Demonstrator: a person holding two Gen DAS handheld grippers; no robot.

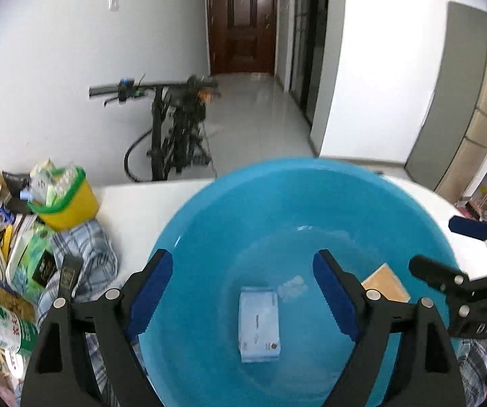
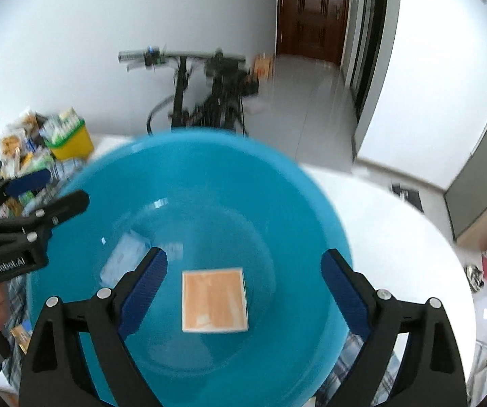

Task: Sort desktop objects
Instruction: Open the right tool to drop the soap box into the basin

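In the left wrist view the left gripper (image 1: 243, 291) hangs over a blue basin (image 1: 209, 224) with its fingers spread wide and nothing between them. On the basin floor, between the blue pads (image 1: 151, 295), lies a pale blue box (image 1: 259, 324), lengthwise away from the camera; an orange box (image 1: 387, 285) lies to its right, partly hidden behind the right finger. The right gripper (image 1: 447, 251) reaches in from the right edge above the basin rim, its fingers also apart. The basin stands on a white table (image 1: 131, 203); to its left are a yellow bin (image 1: 70, 203) with a green rim, stuffed with packets, a plaid cloth (image 1: 87, 247), and a heap of snack bags and cartons. In the right wrist view the right gripper (image 2: 243, 288) is wide open and empty above the same basin (image 2: 243, 186), with the orange box (image 2: 214, 300) flat on the floor between its fingers. The pale blue box (image 2: 124, 259), blurred, lies to the left, near the left gripper (image 2: 50, 190), whose fingers stand apart over the rim. The yellow bin (image 2: 72, 142) sits beyond it.
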